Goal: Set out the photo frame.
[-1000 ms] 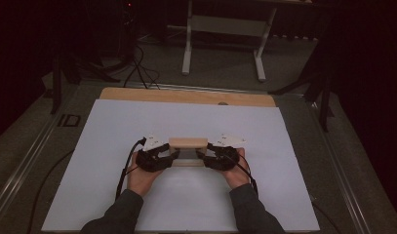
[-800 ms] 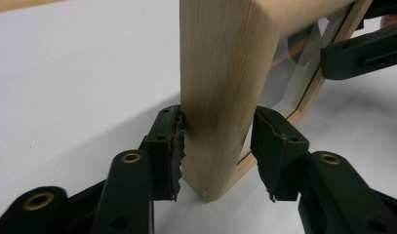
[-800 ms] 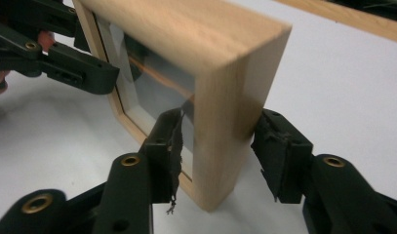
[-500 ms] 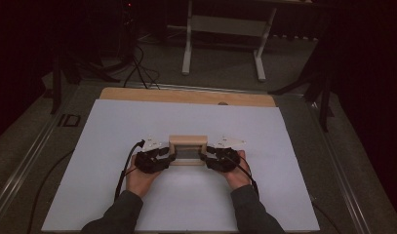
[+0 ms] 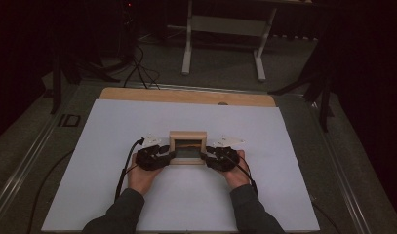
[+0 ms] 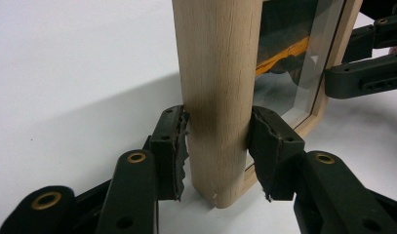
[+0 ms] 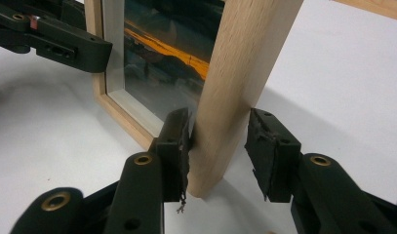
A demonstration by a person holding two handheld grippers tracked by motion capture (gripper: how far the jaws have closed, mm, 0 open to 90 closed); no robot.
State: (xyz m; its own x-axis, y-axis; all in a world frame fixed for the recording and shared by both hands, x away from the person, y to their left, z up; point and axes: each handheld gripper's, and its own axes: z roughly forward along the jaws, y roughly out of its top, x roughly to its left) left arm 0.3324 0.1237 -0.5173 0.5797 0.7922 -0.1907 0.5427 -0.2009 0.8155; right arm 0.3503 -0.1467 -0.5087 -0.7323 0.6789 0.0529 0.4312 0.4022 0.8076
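Claws (image 5: 176,156) on unlabelled wooden frame (image 5: 187,135)

Since a second ago the wooden picture frame (image 5: 187,147), then lying low between the two hands at the frame's centre, stands upright on the worktop (image 5: 113,126), and the jaws of the left gripper (image 5: 169,156) and right gripper (image 5: 204,157) have just been closing on its side posts.

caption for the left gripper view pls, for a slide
Left tongs clamp one wooden side of the picture frame on the white table.
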